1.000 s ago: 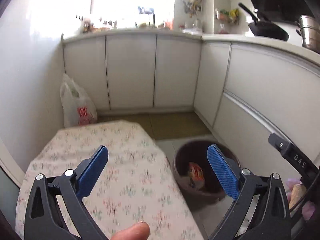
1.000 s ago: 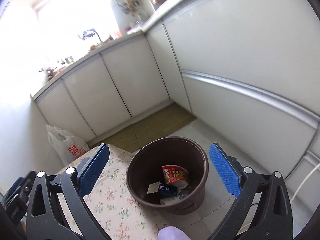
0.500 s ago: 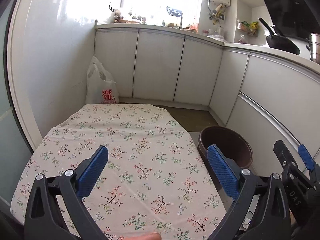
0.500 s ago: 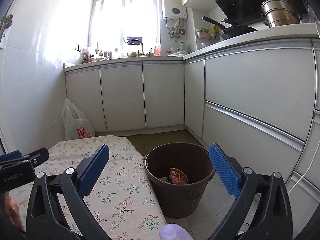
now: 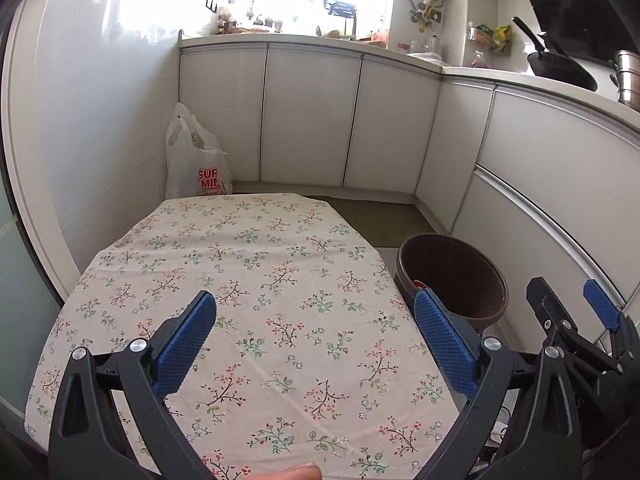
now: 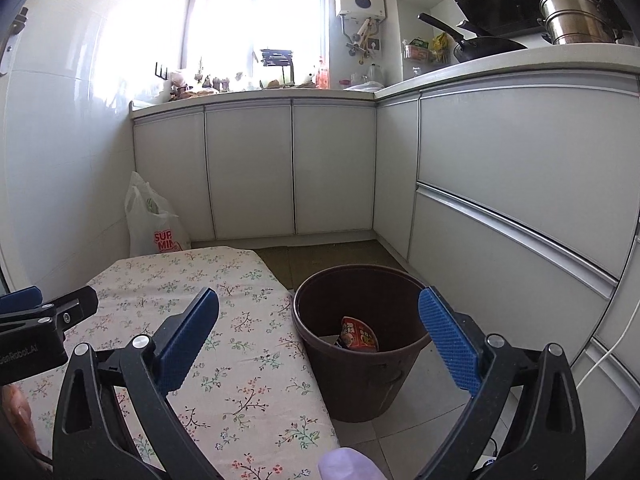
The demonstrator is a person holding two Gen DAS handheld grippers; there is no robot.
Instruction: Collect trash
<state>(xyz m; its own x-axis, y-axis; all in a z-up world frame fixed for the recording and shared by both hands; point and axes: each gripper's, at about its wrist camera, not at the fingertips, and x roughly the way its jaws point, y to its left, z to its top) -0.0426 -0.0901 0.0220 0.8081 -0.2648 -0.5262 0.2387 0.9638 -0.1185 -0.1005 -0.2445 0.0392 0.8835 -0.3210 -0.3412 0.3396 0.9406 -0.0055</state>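
Room: a narrow kitchen with plain white cabinet doors [image 6: 250, 172] along the back and right walls.
Desk: a low desk under a cream cloth with small printed flowers [image 5: 256, 300]; no trash shows on its top.
Bin: a round dark brown plastic bin [image 6: 360, 364] stands on the tiled floor, just beside the right edge of the desk.
Bag: a white plastic shopping bag with red letters [image 5: 196, 168] leans against the left wall behind the desk.
Left hand-held gripper [image 5: 316, 344]: spread wide over the cloth, nothing between its blue pads.
Right hand-held gripper [image 6: 320, 340]: also spread wide and holding nothing, pointed at the bin from above its near rim.
Trash: a red printed wrapper, crumpled [image 6: 358, 334], lies at the bottom of the bin with some darker scraps I cannot identify.
Look of the trash: thin, glossy and light; I judge it bends easily and gives little to grip.
State of task: it seems nearly done or done, because nothing loose is visible outside the bin.
Risk: the right hand-held gripper is close to the rim, so a low move may knock the light bin over and spill the wrapper.
Risk: the left one may catch the loose cloth and drag it off the desk.
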